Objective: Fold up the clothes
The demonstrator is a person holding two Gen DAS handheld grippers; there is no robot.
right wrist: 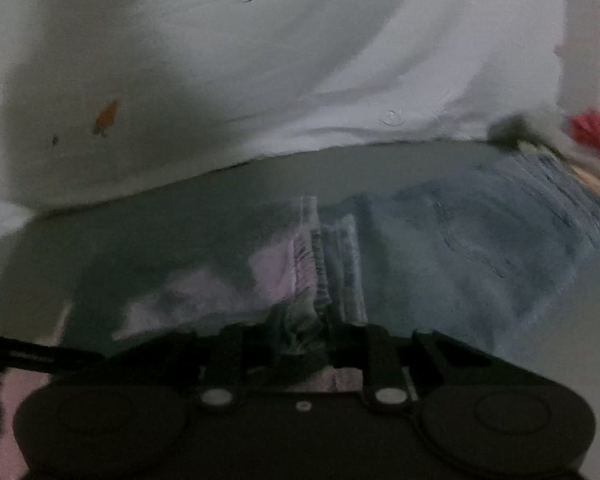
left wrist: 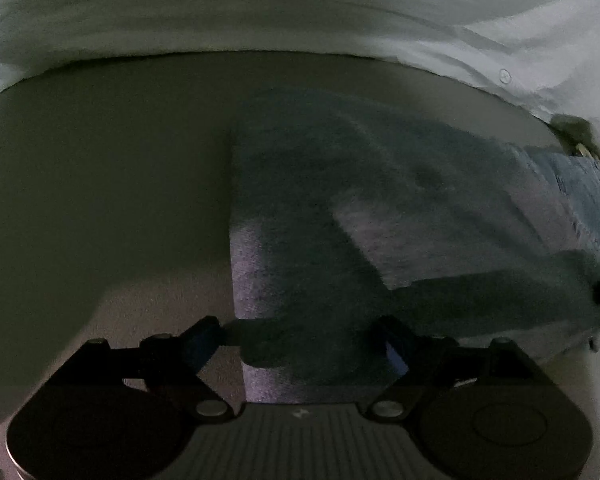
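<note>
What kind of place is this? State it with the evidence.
Probably a home folding spot: a plain table with a grey towel-like cloth, folded denim and a red garment. White fabric fills the background.

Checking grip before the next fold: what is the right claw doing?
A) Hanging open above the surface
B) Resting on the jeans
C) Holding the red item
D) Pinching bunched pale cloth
D: in the right wrist view the right claw is closed on bunched pale cloth.
</note>
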